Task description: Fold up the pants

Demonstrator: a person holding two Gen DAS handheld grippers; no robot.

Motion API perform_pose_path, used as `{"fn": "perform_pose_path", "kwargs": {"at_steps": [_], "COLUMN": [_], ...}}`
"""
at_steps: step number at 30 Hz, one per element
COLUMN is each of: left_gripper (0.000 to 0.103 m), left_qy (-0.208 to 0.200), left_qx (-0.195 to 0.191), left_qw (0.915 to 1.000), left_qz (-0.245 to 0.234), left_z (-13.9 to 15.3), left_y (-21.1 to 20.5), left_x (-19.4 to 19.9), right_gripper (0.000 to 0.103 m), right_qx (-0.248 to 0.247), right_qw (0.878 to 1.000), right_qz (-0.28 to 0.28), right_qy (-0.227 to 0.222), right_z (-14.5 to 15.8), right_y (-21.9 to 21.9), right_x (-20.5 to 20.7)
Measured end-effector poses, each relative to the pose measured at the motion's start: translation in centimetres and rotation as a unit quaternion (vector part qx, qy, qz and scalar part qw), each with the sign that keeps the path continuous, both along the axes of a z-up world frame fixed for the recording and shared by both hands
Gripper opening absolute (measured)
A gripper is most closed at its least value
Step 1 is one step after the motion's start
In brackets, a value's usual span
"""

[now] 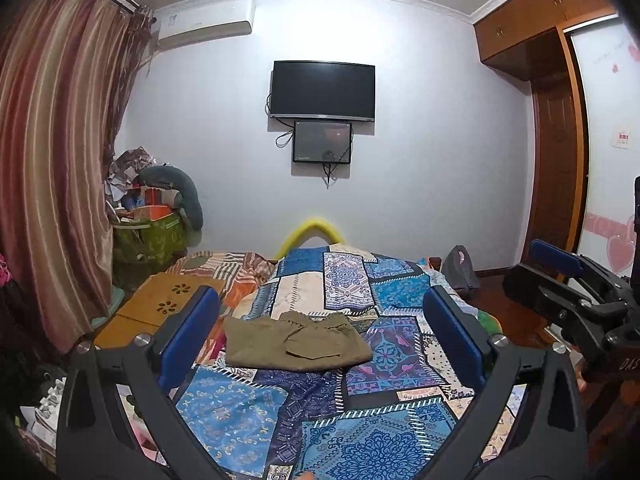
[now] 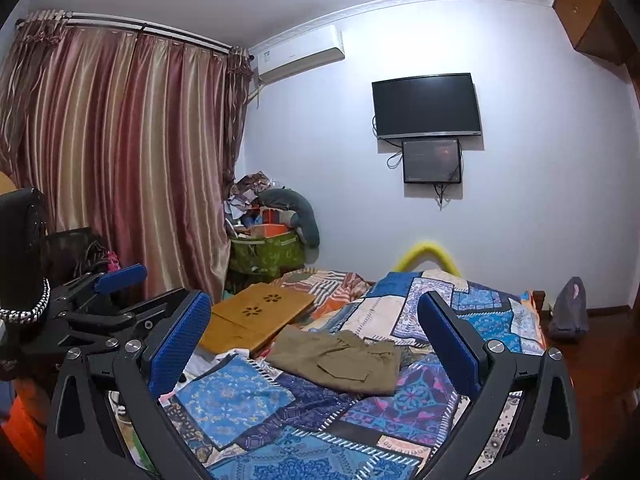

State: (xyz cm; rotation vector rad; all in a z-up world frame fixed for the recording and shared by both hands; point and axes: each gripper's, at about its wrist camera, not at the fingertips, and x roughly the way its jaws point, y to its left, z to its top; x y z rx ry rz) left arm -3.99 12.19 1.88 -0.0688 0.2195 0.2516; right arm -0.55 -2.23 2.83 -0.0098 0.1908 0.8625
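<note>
Olive-brown pants point(image 1: 294, 342) lie folded into a compact rectangle on the patchwork bedspread point(image 1: 340, 420); they also show in the right wrist view point(image 2: 340, 360). My left gripper point(image 1: 320, 344) is open and empty, held back from the pants, which appear between its blue pads point(image 1: 188, 336). My right gripper point(image 2: 316, 352) is open and empty too, held above the bed's near side. The right gripper also shows at the right edge of the left wrist view point(image 1: 560, 276). The left gripper shows at the left of the right wrist view point(image 2: 120, 280).
A wooden lap tray point(image 2: 256, 316) lies on the bed left of the pants. A green bin of clutter point(image 2: 266, 254) and striped curtains point(image 2: 120, 160) stand at the left. A TV point(image 1: 323, 90) hangs on the far wall. A wardrobe point(image 1: 556, 160) stands right.
</note>
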Motion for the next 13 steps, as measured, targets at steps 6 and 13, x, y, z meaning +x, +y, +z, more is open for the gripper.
{"fn": "perform_pose_path", "kwargs": {"at_steps": [6,13], "left_gripper": [0.103,0.103], "left_qy": [0.003,0.006], "left_qx": [0.012,0.016], "left_qw": [0.9999,0.9998], "left_qz": [-0.002,-0.009], "left_z": [-0.16,-0.48], "left_y": [-0.43,-1.00], "left_x": [-0.03,0.05], "right_gripper": [0.103,0.103], "right_qx": [-0.006,-0.006], "right_qw": [1.000,1.000], "right_qz": [0.003,0.004], "right_qy": [0.003,0.004], "right_z": [-0.24,-0.30], "right_y": [0.22,0.24], "right_x": [0.07,-0.02]}}
